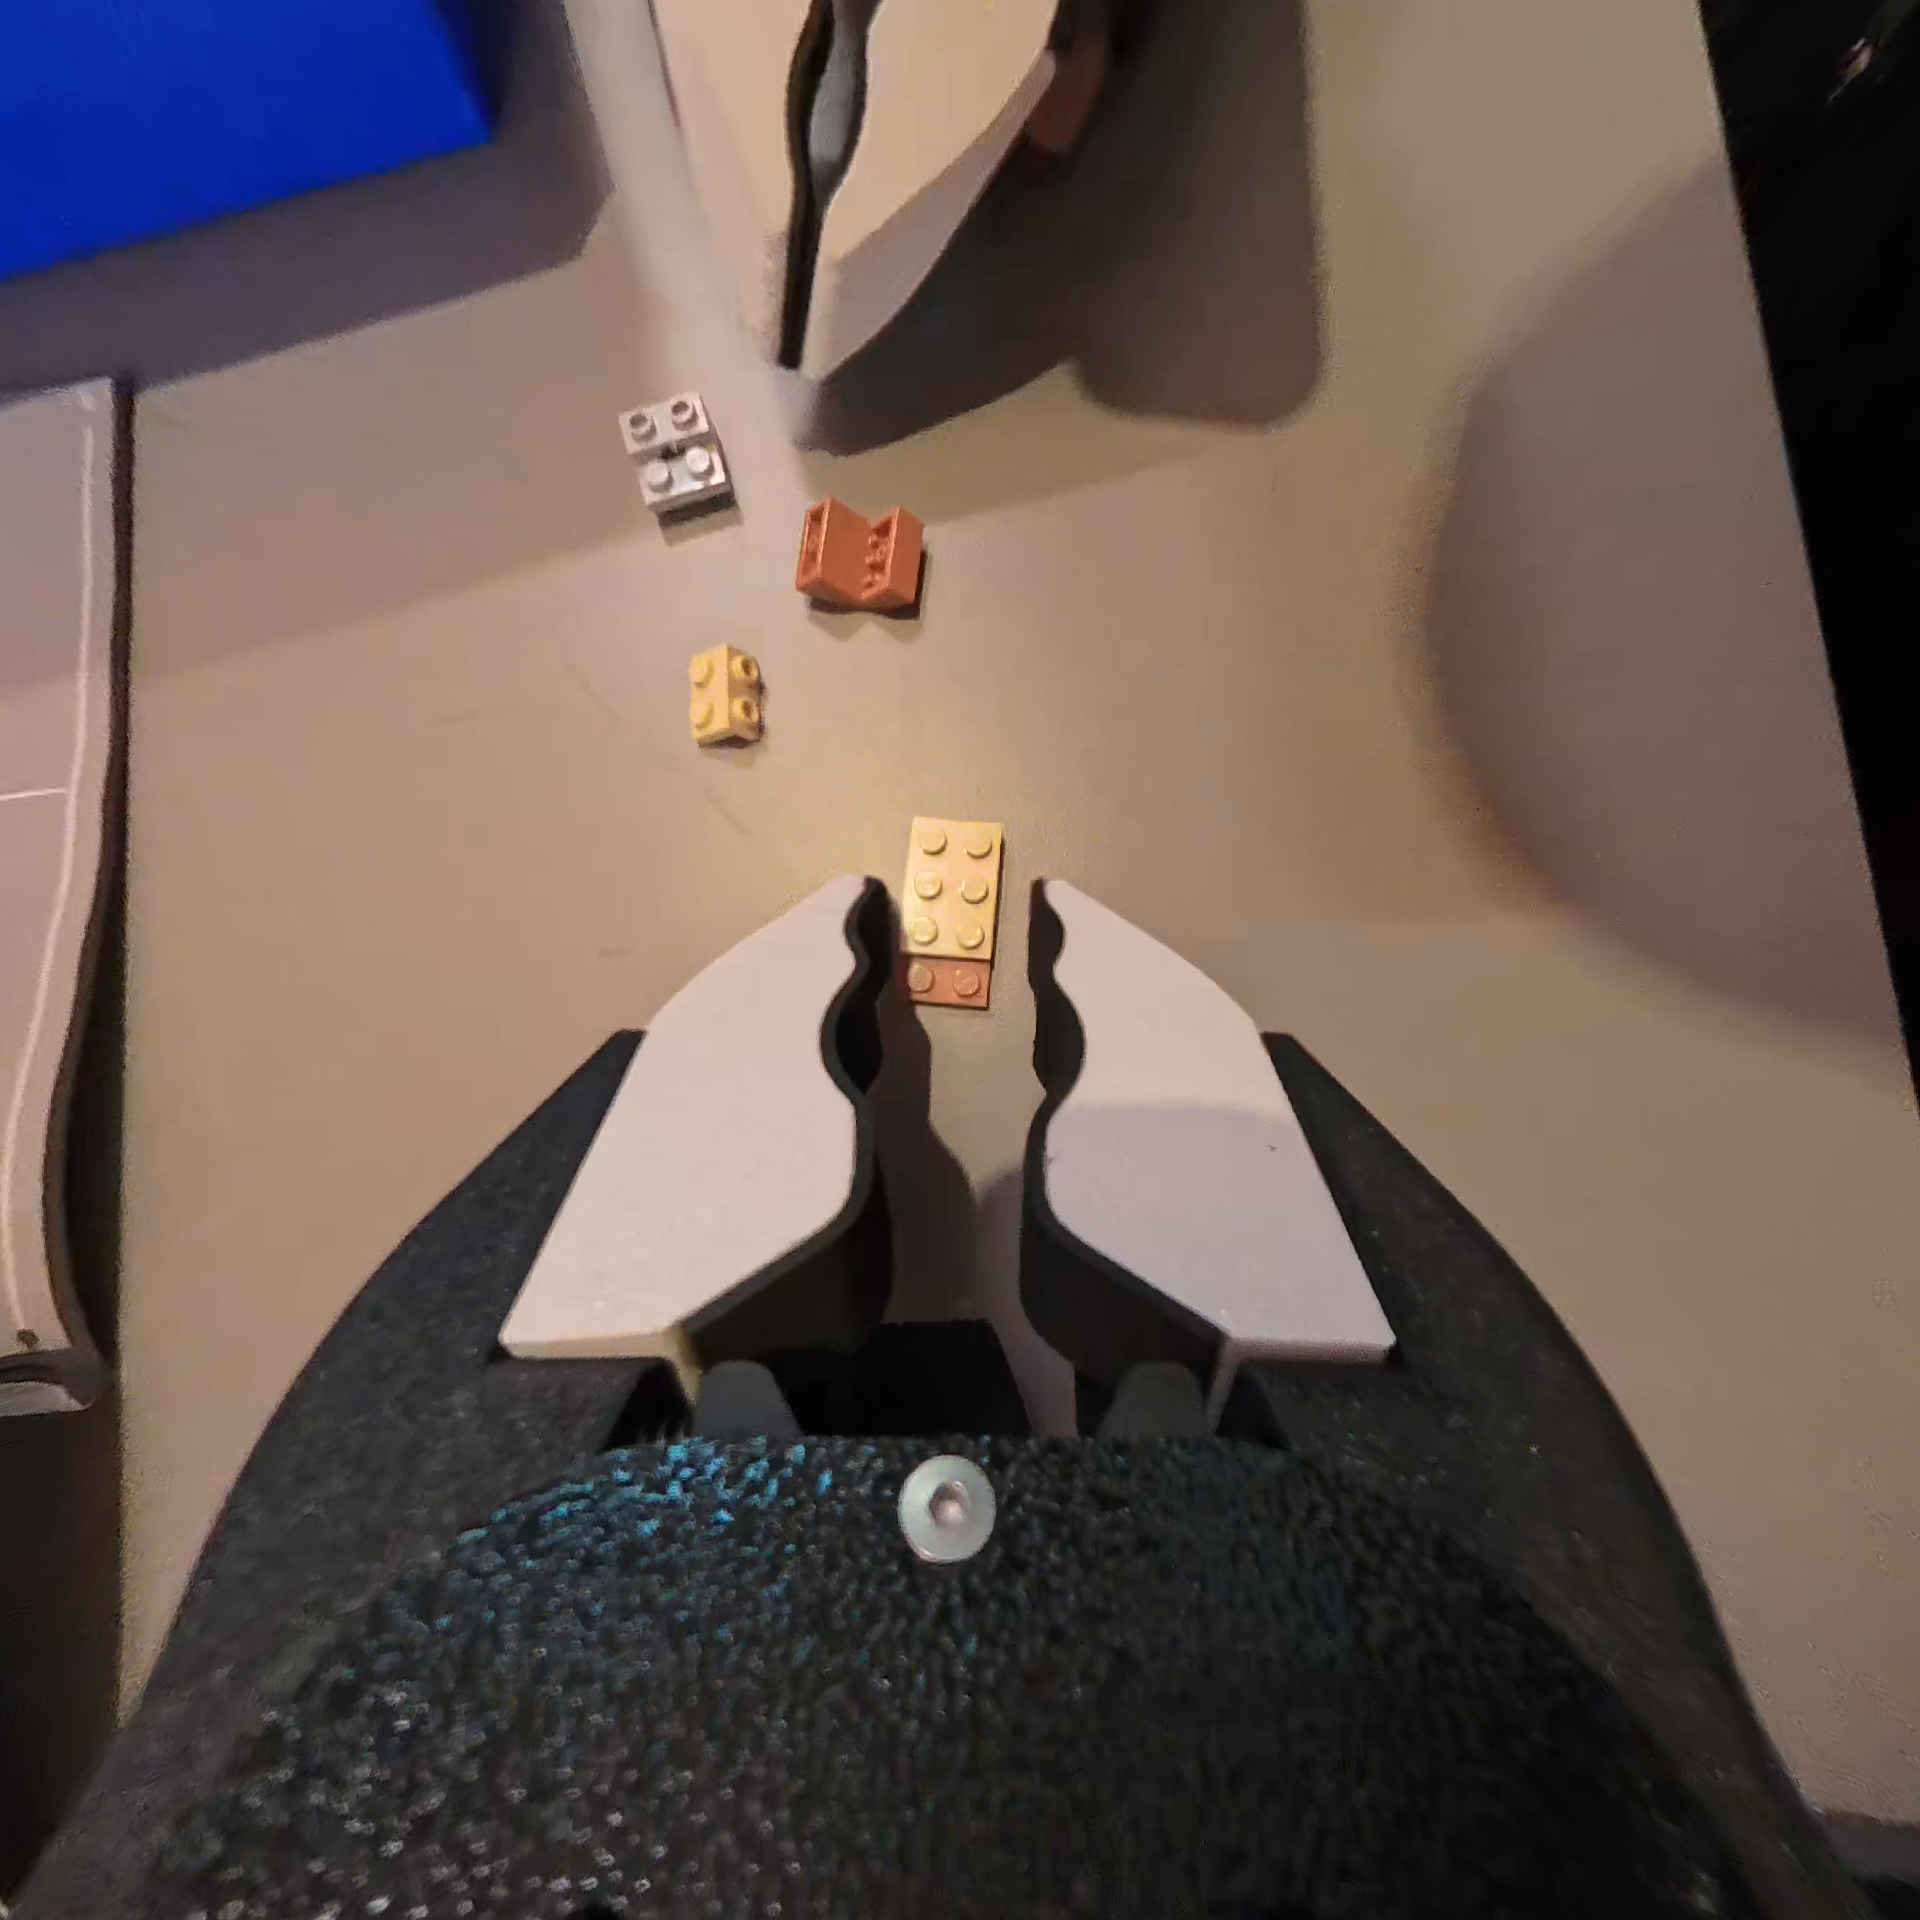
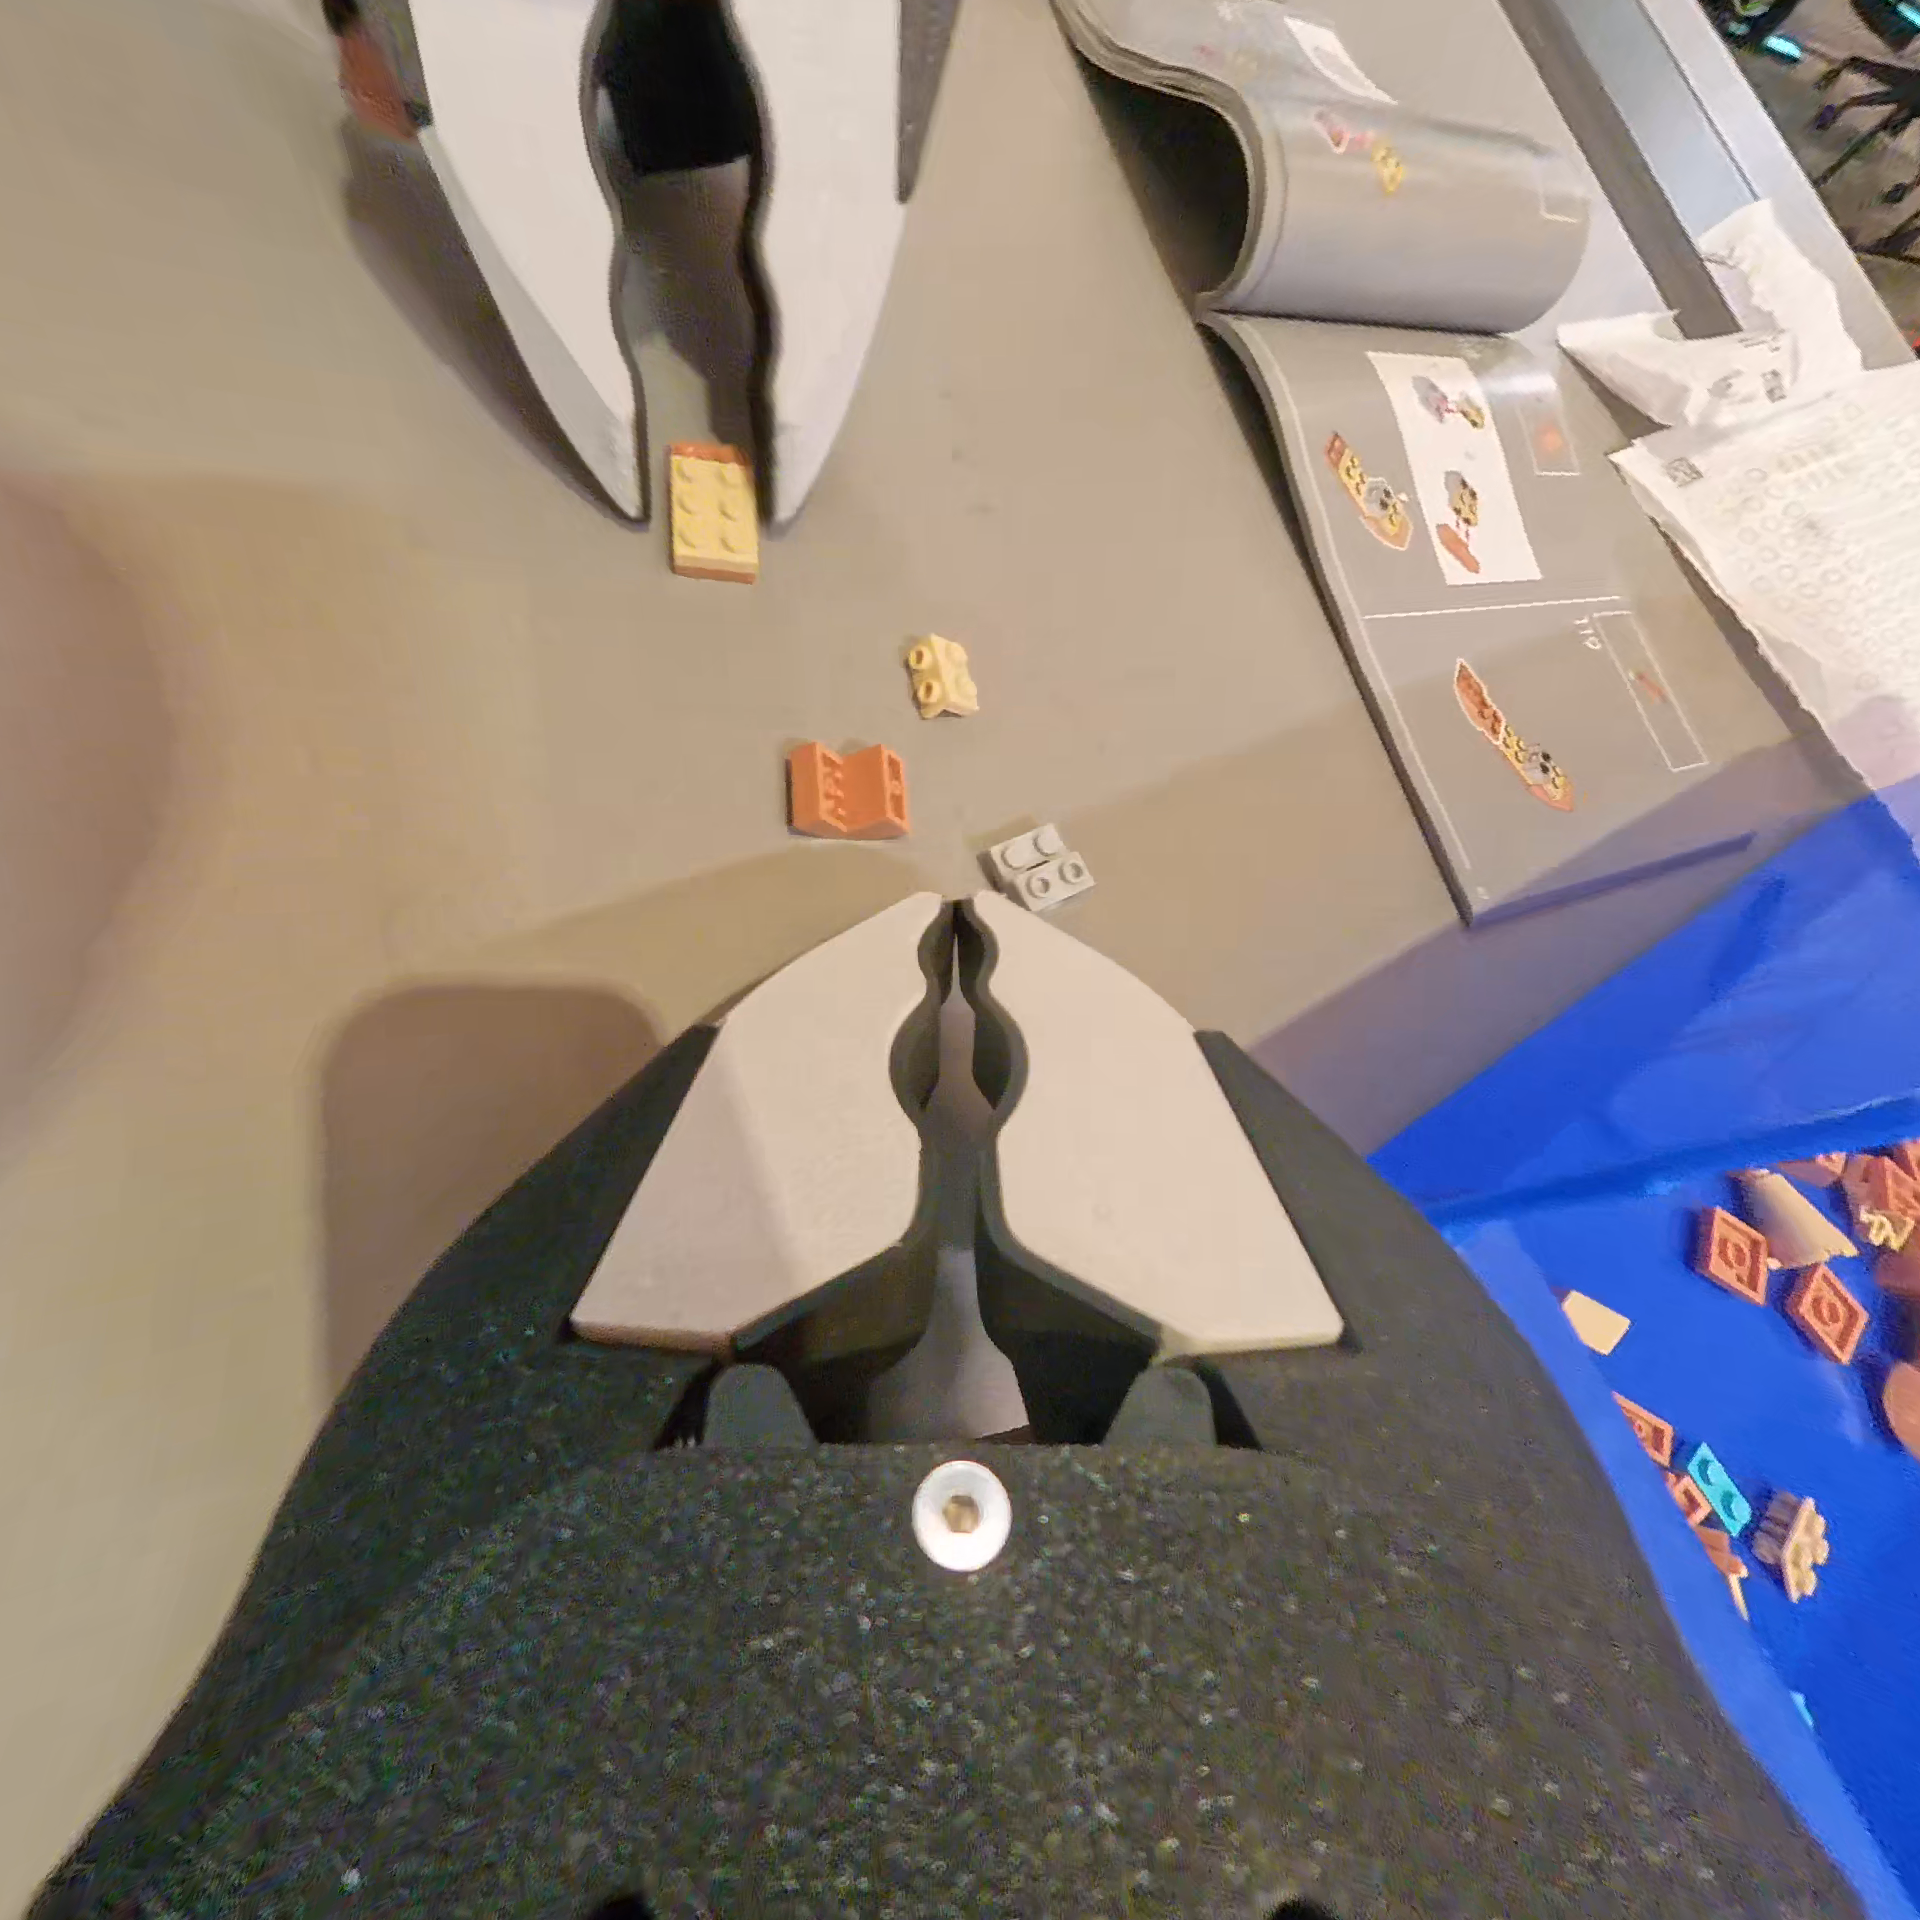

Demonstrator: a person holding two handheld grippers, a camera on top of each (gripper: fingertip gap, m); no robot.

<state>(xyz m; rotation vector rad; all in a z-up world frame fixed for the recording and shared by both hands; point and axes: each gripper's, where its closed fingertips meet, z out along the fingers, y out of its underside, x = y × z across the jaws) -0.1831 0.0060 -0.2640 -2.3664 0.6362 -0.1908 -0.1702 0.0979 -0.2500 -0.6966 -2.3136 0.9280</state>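
From the left wrist view, four separate brick items lie on the counter (image 1: 1195, 675). Between the spread fingers of the left hand-held gripper (image 1: 961, 894) sits a tan six-stud plate (image 1: 954, 885) stacked on a brown plate (image 1: 948, 982), of which only two studs show. The left pad seems close against the stack, the right pad stands clear of it, so nothing is pinched. Ahead and slightly left lies one small tan bracket brick (image 1: 725, 694); farther ahead, one brown sloped brick (image 1: 860, 556) on its side; beyond it to the left, one grey hinge-like piece (image 1: 675, 454). At the top, the right hand-held gripper (image 1: 805, 260) is cut off by the frame edge and blurred. A blue tray (image 1: 208, 114) and a booklet (image 1: 52, 831) are both cropped on the left.

From the right wrist view, the right hand-held gripper (image 2: 954, 906) has its fingertips pressed together on nothing. Just ahead to its right lies the grey piece, then the brown sloped brick ahead left, the tan bracket brick farther on, and the tan-on-brown stack between the other gripper's open fingers. To the right, one open booklet, some crumpled printed sheets (image 2: 1787, 436), and the blue tray holding a loose heap of bricks (image 2: 1818, 1299), too jumbled and cropped to count.
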